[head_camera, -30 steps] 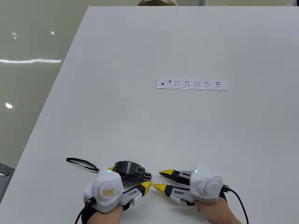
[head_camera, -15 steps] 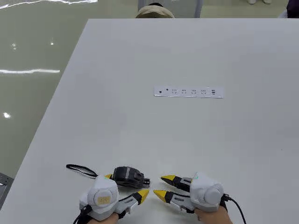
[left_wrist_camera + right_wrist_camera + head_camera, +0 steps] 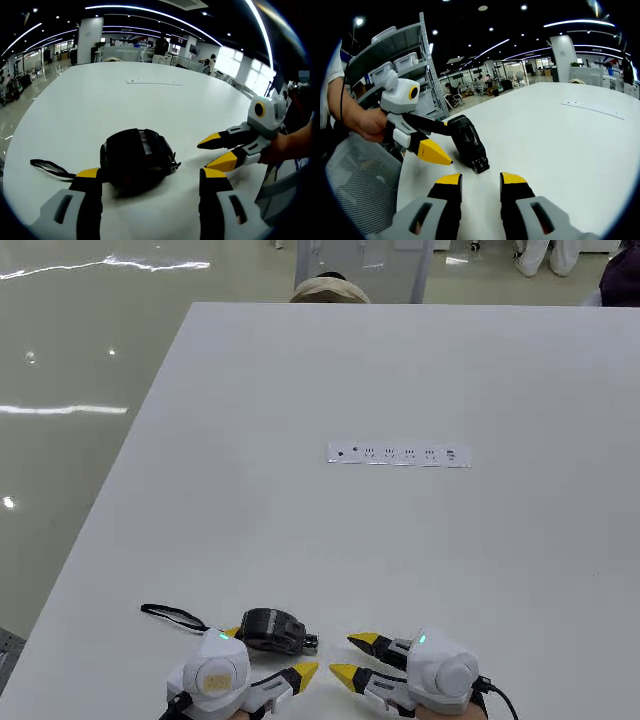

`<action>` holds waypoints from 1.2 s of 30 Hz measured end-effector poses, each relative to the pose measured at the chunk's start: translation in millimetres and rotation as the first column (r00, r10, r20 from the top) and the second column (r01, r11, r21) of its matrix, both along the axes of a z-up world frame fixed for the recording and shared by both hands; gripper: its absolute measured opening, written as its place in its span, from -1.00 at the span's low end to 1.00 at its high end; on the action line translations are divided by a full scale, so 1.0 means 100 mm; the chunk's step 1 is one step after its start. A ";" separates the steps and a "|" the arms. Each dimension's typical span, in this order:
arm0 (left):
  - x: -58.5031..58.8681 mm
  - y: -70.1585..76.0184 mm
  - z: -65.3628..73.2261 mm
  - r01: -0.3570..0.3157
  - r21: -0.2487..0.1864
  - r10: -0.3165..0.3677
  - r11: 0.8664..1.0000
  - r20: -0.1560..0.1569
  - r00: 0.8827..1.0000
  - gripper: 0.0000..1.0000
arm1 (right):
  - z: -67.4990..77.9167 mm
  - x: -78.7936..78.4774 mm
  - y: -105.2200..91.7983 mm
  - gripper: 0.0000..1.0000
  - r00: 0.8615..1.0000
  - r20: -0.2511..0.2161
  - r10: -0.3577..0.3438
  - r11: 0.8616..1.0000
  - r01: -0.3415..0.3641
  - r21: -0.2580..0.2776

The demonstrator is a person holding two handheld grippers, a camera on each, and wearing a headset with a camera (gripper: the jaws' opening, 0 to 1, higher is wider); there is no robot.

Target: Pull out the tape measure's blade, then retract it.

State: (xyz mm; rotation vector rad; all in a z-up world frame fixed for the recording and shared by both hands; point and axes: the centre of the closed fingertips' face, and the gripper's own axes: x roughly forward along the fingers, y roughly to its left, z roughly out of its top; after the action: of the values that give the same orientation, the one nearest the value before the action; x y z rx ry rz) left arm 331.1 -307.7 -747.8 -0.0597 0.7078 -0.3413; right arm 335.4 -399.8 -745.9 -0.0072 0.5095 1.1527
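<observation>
Vs 1 s ago: tape measure (image 3: 272, 630) and grippers unmoved, only cam tilted. L gripper (image 3: 150, 173) jaws apart, flanking tape measure; contact unclear. R gripper (image 3: 481, 178) jaws apart, empty, just beside.

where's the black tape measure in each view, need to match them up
Head view: the black tape measure lies near the bottom edge, left of centre.
Left gripper view: the tape measure sits at centre, slightly low.
Right gripper view: the tape measure sits left of centre.
Shared landmark: the white power strip, farther up the table in every view.
</observation>
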 end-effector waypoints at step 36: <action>-0.41 0.15 0.24 0.122 -0.093 -0.119 0.988 0.042 0.992 0.55 | 0.28 -0.28 -0.58 -0.24 0.995 0.076 -0.071 0.997 0.074 -0.029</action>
State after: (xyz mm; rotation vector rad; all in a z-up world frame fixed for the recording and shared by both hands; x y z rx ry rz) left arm 290.0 -293.0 -724.1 -0.1012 0.6604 -0.4907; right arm 307.8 -458.3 -717.7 -0.0583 0.4580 1.0693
